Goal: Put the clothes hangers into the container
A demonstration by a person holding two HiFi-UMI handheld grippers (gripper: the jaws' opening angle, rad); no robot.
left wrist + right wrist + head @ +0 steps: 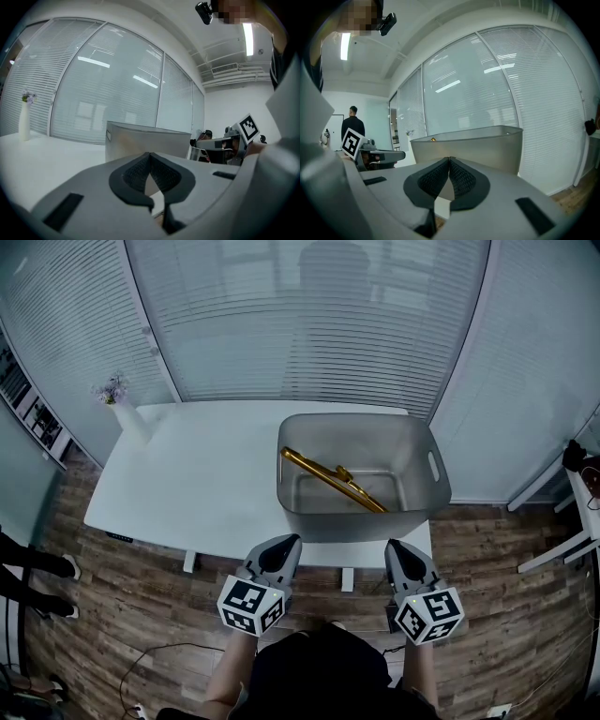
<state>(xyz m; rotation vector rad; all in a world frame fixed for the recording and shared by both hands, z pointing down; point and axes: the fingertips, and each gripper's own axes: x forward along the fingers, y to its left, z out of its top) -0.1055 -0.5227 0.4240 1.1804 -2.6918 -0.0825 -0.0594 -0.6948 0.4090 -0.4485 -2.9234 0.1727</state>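
Observation:
A grey plastic container [427, 504] stands on the right half of the white table [178, 479]. Gold clothes hangers [330, 478] lie slanted inside it. My left gripper [284, 548] is held at the table's near edge, just short of the container's front wall, shut with nothing between its pads. My right gripper [401, 554] is beside it to the right, also shut and empty. In the left gripper view the left gripper [149, 154] points at the container [140, 138]. In the right gripper view the right gripper [449, 159] points at the container [487, 143], with a gold hanger tip [433, 139] above the rim.
A white vase with purple flowers [125, 410] stands at the table's far left corner. Blinds cover the window wall behind. Wood floor lies around the table, with white furniture [572, 512] at the right. A person in dark clothes [352, 125] stands far off.

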